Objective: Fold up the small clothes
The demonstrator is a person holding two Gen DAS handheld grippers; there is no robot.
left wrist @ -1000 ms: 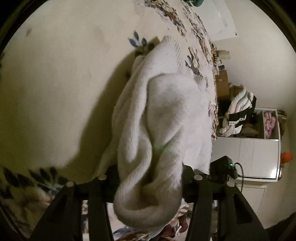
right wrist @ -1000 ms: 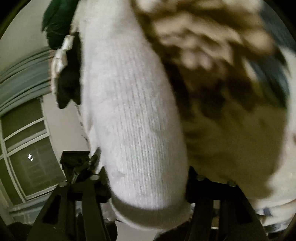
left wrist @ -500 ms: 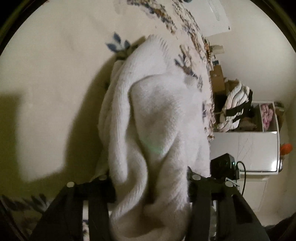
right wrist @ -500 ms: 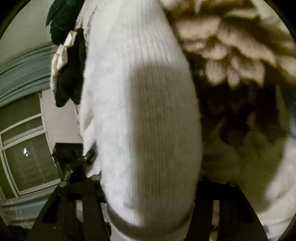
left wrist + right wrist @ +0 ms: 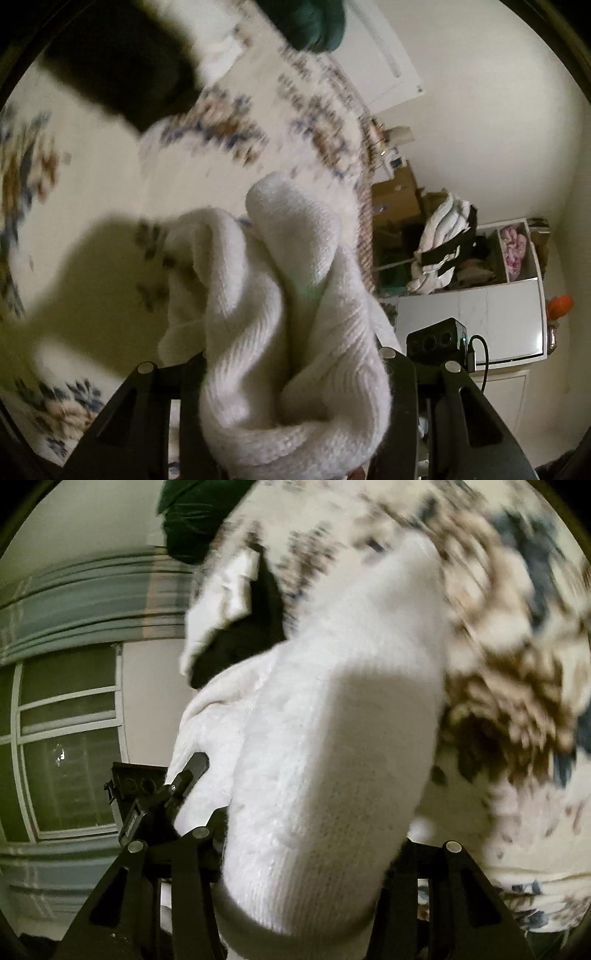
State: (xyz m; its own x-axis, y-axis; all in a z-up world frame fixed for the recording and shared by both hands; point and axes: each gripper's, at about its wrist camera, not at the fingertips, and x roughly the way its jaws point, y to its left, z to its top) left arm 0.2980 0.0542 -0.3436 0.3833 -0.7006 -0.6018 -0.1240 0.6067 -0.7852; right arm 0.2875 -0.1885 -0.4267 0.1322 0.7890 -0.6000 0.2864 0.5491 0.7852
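Note:
A white knitted sock (image 5: 295,332) is bunched between the jaws of my left gripper (image 5: 295,373), which is shut on it, held above a floral bedspread (image 5: 92,177). The far end is doubled back into a rounded fold. My right gripper (image 5: 303,853) is shut on the ribbed end of the white sock (image 5: 332,738), which fills most of the right wrist view. The left gripper's black body (image 5: 162,797) shows at the sock's left edge there.
A black garment (image 5: 122,62) and a dark green one (image 5: 310,22) lie on the bed further off; both show in the right wrist view, black (image 5: 243,635) and green (image 5: 192,513). A white cabinet (image 5: 469,321) with piled laundry (image 5: 443,243) stands beside the bed. A window (image 5: 66,738) is at left.
Both grippers have lifted and swung with the sock. It has gone from stretched out to doubled over, its far end folded back. The black and green clothes have come into the left view.

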